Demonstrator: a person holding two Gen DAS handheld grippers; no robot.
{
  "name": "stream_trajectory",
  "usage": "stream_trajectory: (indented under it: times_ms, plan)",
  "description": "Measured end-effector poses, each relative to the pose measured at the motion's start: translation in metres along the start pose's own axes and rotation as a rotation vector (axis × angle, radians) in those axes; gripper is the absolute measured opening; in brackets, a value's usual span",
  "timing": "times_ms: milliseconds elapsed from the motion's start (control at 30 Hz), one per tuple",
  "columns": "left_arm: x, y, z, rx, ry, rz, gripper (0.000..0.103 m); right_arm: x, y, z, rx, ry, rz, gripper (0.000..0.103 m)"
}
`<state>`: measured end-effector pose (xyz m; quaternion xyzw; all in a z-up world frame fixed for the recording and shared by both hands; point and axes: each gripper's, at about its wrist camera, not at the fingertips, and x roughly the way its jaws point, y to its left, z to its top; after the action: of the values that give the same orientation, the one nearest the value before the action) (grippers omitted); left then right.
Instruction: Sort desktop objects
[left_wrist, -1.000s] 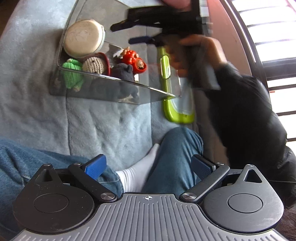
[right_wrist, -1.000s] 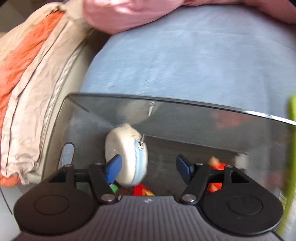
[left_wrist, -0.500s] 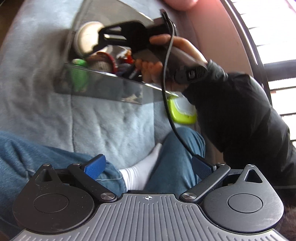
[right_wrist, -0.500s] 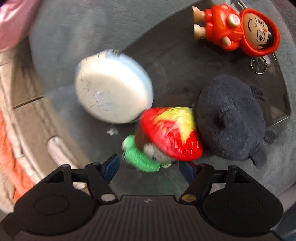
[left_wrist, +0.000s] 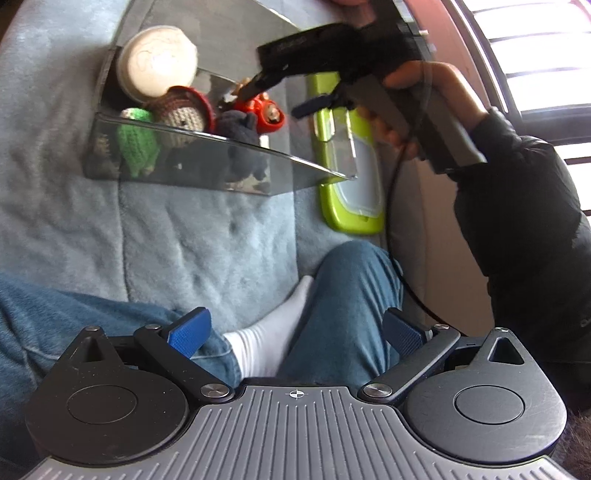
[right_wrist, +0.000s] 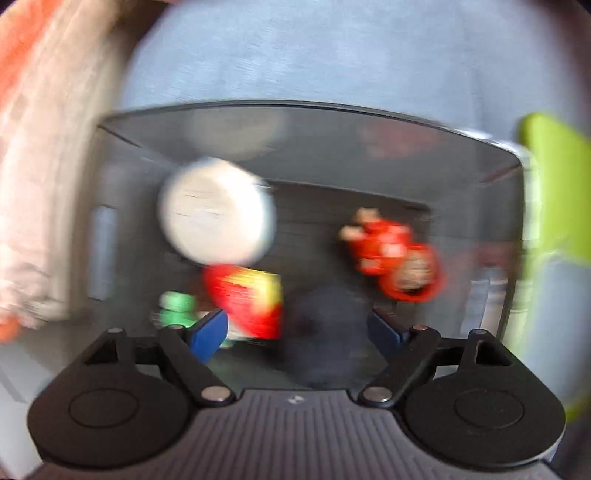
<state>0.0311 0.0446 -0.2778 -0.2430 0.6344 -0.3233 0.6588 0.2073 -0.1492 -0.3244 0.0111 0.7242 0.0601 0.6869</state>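
Smoked, see-through plastic forms the bin (left_wrist: 207, 162) directly ahead of the right gripper (right_wrist: 295, 328), which hangs above its open top with both blue pads spread wide and nothing between them. Inside lie 5 small things: a round white pouch (right_wrist: 216, 214) ahead and to the gripper's left, a red figurine (right_wrist: 395, 254) ahead to its right, a knitted red-capped doll (right_wrist: 251, 295) and a green knit piece (right_wrist: 175, 308) close by its left pad, and a dark plush (left_wrist: 240, 129) nearly beneath it. Motion blur hides finer detail. The left gripper (left_wrist: 295, 332) hovers well back over the person's lap, equally wide and empty. These toys look light and soft; the knits should squash, so pinching the doll across its cap seems safest, while the figurine's hard, smoother body may slip.
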Motion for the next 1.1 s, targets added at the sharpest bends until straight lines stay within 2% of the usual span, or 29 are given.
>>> stream_trajectory:
  times_ms: [200, 233, 267, 300, 367, 433, 500, 533, 600, 700, 867, 933, 967, 1067, 1100]
  plan:
    - [-0.003, 0.004, -0.003, -0.015, -0.005, 0.020, 0.101, 0.072, -0.035, 0.001, 0.166, 0.139, 0.066, 0.081]
    - [-0.004, 0.004, -0.003, -0.020, -0.012, 0.022, 0.101, 0.079, -0.036, -0.001, 0.165, 0.153, 0.067, 0.076]
    - [-0.005, 0.004, -0.003, -0.019, -0.017, 0.023, 0.101, 0.086, -0.037, -0.003, 0.164, 0.167, 0.068, 0.066]
    - [-0.006, 0.004, -0.003, -0.014, -0.019, 0.026, 0.102, 0.089, -0.034, -0.006, 0.131, 0.167, 0.058, 0.065]
    - [-0.004, 0.002, -0.002, -0.007, -0.015, 0.032, 0.102, 0.076, -0.019, -0.012, -0.048, 0.116, 0.002, 0.061]
    - [-0.001, 0.000, 0.000, 0.001, -0.007, 0.033, 0.102, 0.059, -0.002, -0.020, -0.221, 0.056, -0.094, 0.061]
    - [0.001, -0.003, 0.000, 0.014, -0.002, 0.026, 0.102, 0.047, 0.008, -0.027, -0.335, 0.055, -0.175, 0.061]
    - [0.001, -0.004, 0.000, 0.021, 0.000, 0.023, 0.102, 0.044, 0.011, -0.029, -0.370, 0.073, -0.188, 0.062]
    - [0.001, -0.006, -0.001, 0.030, 0.000, 0.026, 0.102, 0.044, 0.012, -0.030, -0.386, 0.113, -0.187, 0.063]
    - [-0.002, -0.006, -0.003, 0.032, -0.003, 0.033, 0.102, 0.054, 0.012, -0.031, -0.388, 0.119, -0.192, 0.064]
    - [-0.005, -0.002, -0.003, 0.017, -0.008, 0.033, 0.102, 0.050, 0.011, -0.033, -0.391, 0.123, -0.203, 0.076]
    - [-0.002, -0.001, -0.001, 0.011, -0.006, 0.027, 0.102, 0.017, 0.006, -0.033, -0.406, 0.049, -0.186, 0.079]
    - [-0.001, -0.001, 0.000, 0.009, -0.004, 0.023, 0.102, -0.001, 0.004, -0.033, -0.412, -0.010, -0.182, 0.082]
    - [0.005, -0.005, 0.002, 0.021, 0.008, 0.015, 0.102, -0.041, 0.002, -0.035, -0.454, -0.241, -0.221, 0.083]
    - [0.006, -0.006, 0.001, 0.029, 0.013, 0.013, 0.102, -0.045, 0.004, -0.031, -0.480, -0.280, -0.246, 0.083]
